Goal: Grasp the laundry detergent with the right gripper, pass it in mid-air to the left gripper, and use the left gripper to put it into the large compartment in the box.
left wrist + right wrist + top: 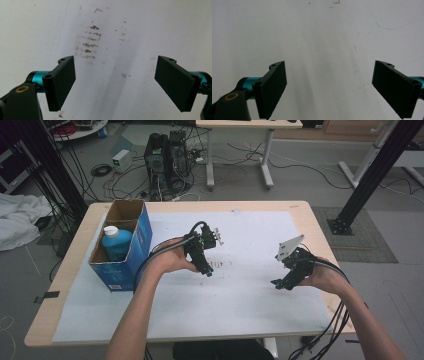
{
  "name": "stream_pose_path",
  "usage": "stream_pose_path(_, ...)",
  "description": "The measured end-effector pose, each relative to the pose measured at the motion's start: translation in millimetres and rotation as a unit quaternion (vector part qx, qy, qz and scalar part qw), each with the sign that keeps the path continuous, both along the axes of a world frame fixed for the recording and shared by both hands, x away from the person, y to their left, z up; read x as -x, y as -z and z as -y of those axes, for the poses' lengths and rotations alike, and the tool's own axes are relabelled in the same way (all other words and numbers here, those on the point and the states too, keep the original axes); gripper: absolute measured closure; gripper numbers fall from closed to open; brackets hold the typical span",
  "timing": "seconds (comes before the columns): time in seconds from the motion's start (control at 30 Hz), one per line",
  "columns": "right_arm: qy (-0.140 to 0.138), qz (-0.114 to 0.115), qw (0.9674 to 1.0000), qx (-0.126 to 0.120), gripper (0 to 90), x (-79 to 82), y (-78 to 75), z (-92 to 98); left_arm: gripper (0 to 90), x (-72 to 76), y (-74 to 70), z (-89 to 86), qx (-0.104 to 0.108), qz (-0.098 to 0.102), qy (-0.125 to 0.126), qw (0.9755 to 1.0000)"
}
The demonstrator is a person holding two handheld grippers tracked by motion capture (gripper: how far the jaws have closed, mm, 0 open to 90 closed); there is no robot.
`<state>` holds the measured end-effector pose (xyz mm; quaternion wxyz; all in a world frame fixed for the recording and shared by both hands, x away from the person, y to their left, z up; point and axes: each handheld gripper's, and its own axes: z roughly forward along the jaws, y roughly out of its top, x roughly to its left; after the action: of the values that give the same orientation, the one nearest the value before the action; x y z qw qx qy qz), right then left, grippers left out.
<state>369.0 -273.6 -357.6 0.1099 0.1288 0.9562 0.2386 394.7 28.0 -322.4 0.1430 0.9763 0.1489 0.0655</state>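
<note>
A wooden table (pixel 320 227) fills the middle of the high view, and a white sheet (pixel 250 305) covers most of its top. On the table's left side, resting on the sheet's edge, stands an open blue box (pixel 142 237). A blue bottle (pixel 115 242) with a white cap stands upright inside the box's nearer compartment; the farther compartment looks empty.

The person's two forearms come in from the bottom. The left hand (pixel 170 261) holds the left gripper (pixel 206 272) over the sheet just right of the box, with its tips pointing down at the sheet. The right hand (pixel 325 277) holds the right gripper (pixel 277 284) well apart from it, near the table's right edge, tilted down and to the left, with a grey plate (pixel 290 246) on top.

In the left gripper view, the left gripper (pixel 115 82) has its jaws spread wide with only the sheet between them. In the right gripper view, the right gripper (pixel 328 87) also has its jaws wide apart over bare sheet.

Small brown stains (pixel 90 42) mark the sheet just ahead of the left gripper. In the high view, the stains (pixel 220 264) lie just right of its tips. A faint blue pen line (pixel 384 26) curves across the sheet ahead of the right gripper.
</note>
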Motion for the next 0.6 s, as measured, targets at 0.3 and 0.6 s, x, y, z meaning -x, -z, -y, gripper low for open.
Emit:
stream_pose_path(0.3, 0.012, -0.005, 0.9999, 0.003, 11.8, 2.4, -2.7, -4.8, 17.2, 1.2, 1.5, -2.0, 0.004, 0.001, -0.003, 1.0000)
stream_pose_path(0.6, 0.011, -0.003, 0.9999, 0.004, 11.8, 3.0, -3.9, -6.2, 17.1, 3.2, 5.2, -1.7, 0.013, 0.004, -0.005, 0.9999)
